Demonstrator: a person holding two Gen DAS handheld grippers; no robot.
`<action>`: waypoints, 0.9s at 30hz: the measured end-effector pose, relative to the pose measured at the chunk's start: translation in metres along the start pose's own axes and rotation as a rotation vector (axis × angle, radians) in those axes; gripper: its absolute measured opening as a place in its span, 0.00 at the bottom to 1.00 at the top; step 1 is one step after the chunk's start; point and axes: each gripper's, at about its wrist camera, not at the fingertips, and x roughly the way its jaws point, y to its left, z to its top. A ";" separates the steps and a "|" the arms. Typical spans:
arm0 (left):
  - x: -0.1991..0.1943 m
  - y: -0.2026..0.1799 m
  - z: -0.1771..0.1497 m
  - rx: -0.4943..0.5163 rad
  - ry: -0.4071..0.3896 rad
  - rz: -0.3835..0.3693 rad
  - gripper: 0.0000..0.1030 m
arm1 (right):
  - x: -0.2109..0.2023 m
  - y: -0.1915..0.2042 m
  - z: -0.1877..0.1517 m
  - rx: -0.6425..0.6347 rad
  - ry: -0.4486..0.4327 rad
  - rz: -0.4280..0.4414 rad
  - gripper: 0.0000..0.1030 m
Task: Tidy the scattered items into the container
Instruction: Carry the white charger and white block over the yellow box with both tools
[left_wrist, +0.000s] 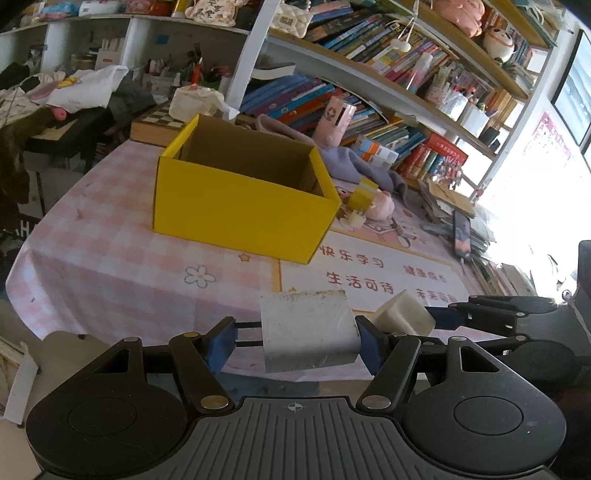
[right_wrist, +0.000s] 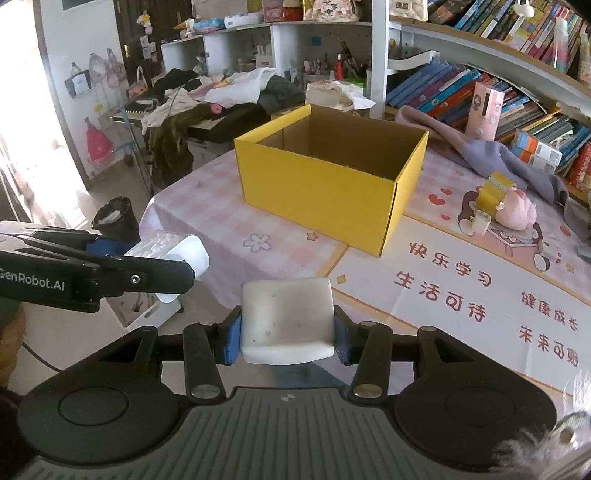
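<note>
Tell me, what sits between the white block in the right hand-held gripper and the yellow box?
Only bare tablecloth, pink checks with a printed flower, lies between the white block and the yellow box, seen in the right wrist view.

Child's study room (crammed bookshelves (left_wrist: 388, 66), pink cartoon tablecloth (right_wrist: 461, 288))

The surface (right_wrist: 207, 206) is covered by a pink checked cloth, and a printed mat (right_wrist: 461, 295) with red Chinese characters is laid over its right part. A lilac garment (right_wrist: 491, 155) is draped along the far edge, below the bookshelves (left_wrist: 388, 55) — these are packed with upright and leaning books. A pink carton (right_wrist: 485, 109) is stood against the lower row of books. A chessboard (left_wrist: 159, 120) is seen at the far left corner of the surface, and a phone (left_wrist: 461, 234) is laid near the right edge. Clothes (right_wrist: 221, 88) are heaped on a desk behind — a black bin (right_wrist: 112, 219) is stood on the floor.
</note>
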 end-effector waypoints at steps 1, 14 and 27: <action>0.001 0.001 0.002 0.003 -0.003 0.005 0.66 | 0.002 -0.001 0.002 0.000 0.000 0.002 0.43; 0.037 0.016 0.058 0.032 -0.055 0.072 0.66 | 0.047 -0.033 0.058 -0.021 -0.041 0.042 0.43; 0.091 0.020 0.147 0.105 -0.111 0.107 0.66 | 0.094 -0.080 0.132 -0.040 -0.122 0.055 0.43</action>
